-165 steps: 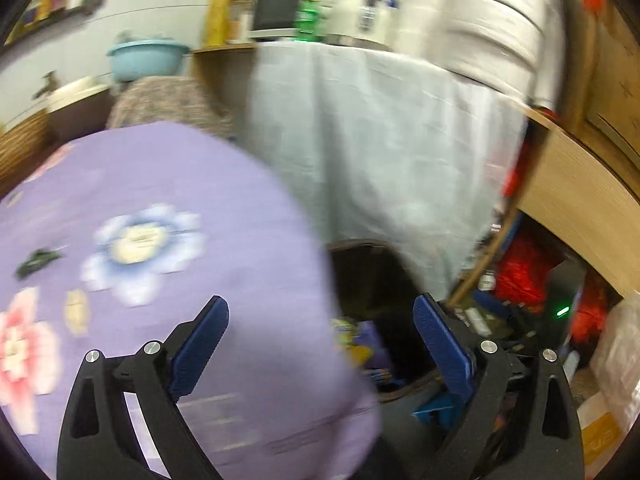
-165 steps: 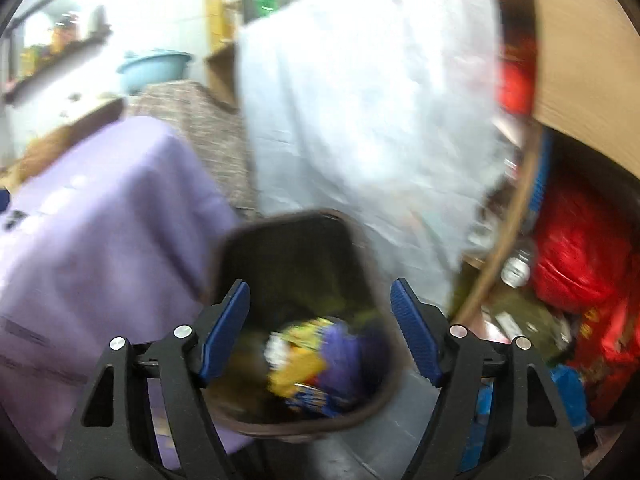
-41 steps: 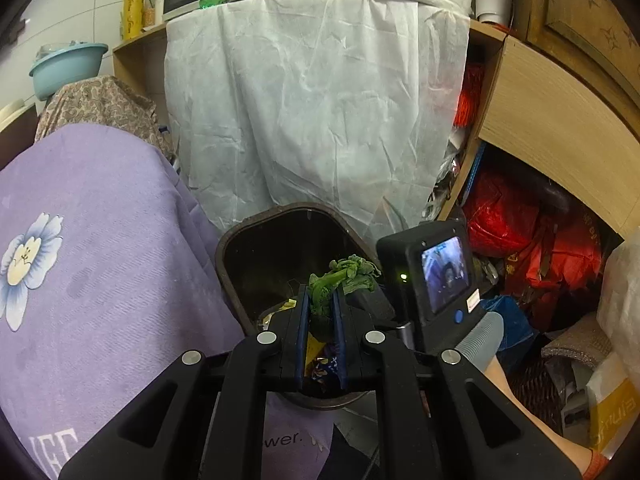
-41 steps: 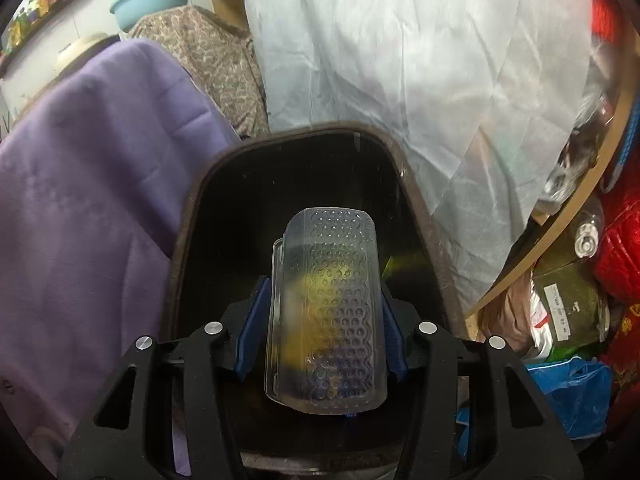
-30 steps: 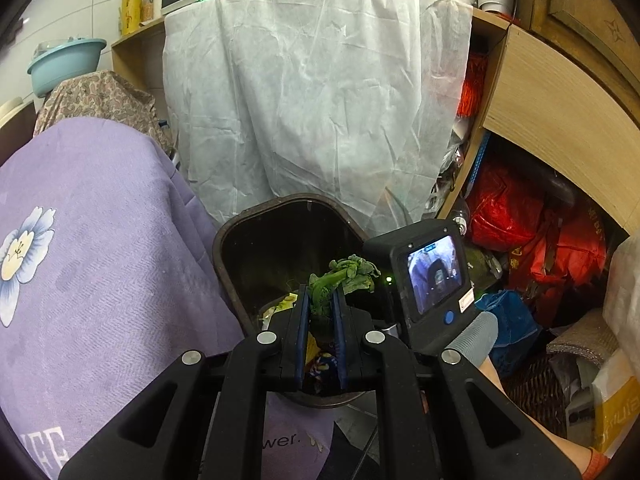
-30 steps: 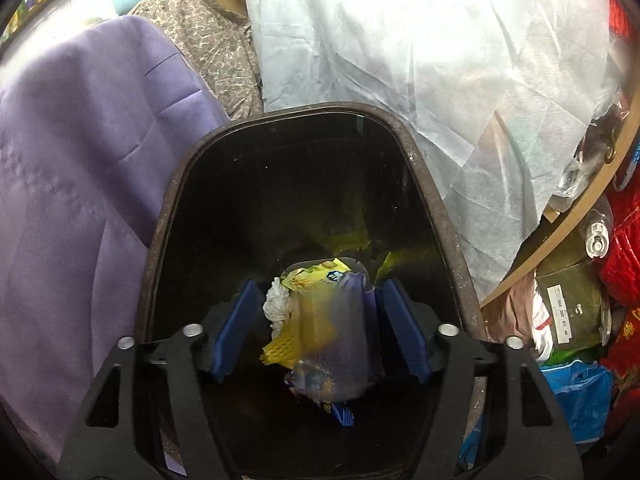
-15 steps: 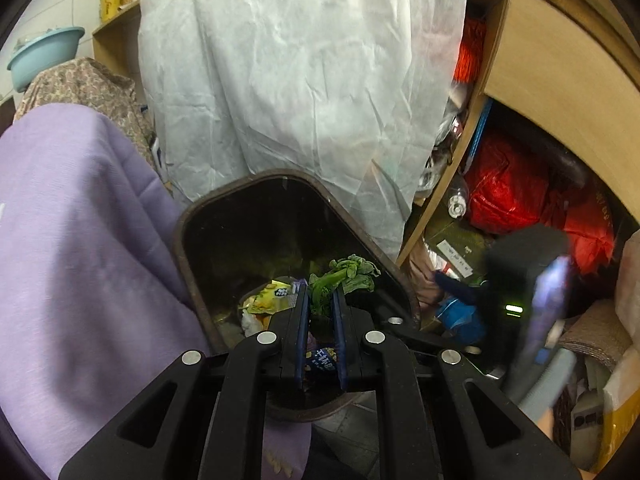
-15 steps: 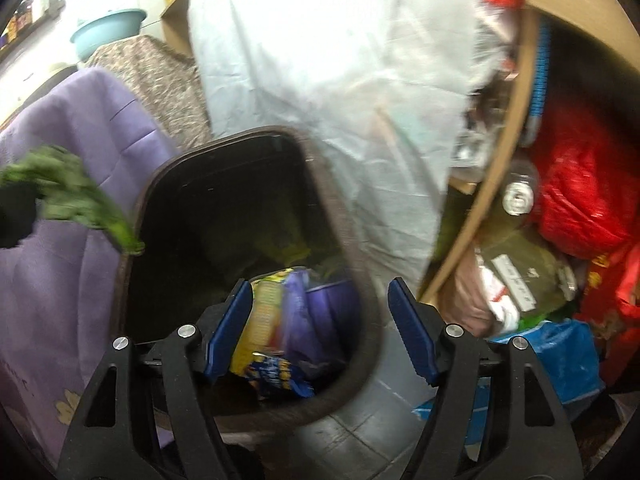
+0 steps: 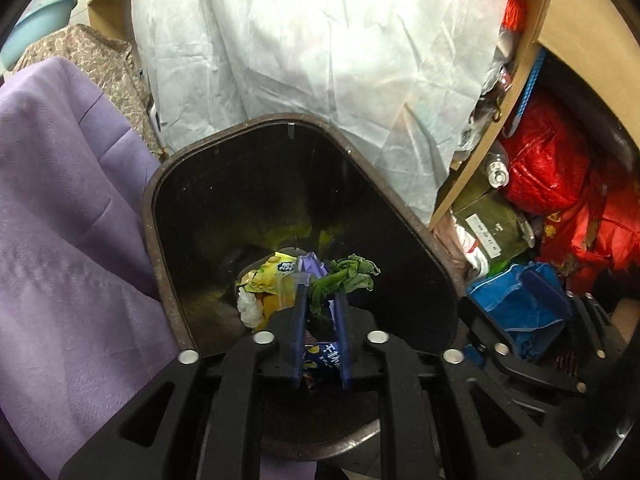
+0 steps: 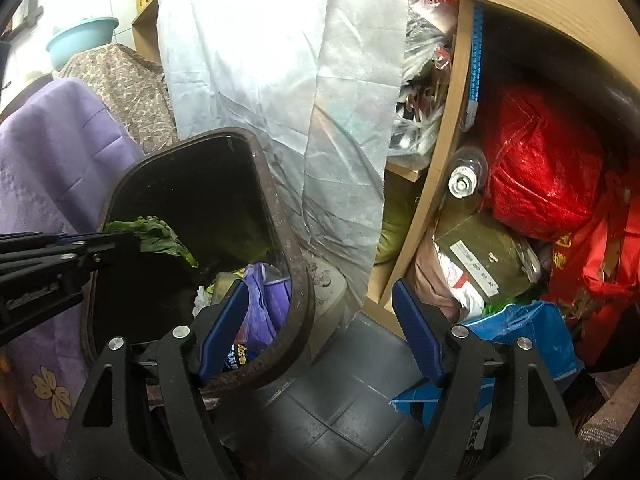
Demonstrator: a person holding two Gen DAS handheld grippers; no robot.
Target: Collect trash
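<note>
Left wrist view: left gripper [image 9: 320, 300] jaws have just been opening and stand slightly apart, with the greens [image 9: 346, 278] between the pads over the bin [image 9: 154, 208]; whether the pads still press cannot be told. Wrappers [image 9: 272, 276] lie on the bin floor. Purple cloth [image 9: 60, 240] hangs at 9 o'clock, white sheet [image 9: 320, 48] at 12 o'clock, red bags [image 9: 548, 168] under the shelf [image 9: 480, 164] at 3 o'clock.

Right wrist view: right gripper [image 10: 318, 322] jaws spread wide, empty, over the bin rim and grey tiles [image 10: 332, 420].
</note>
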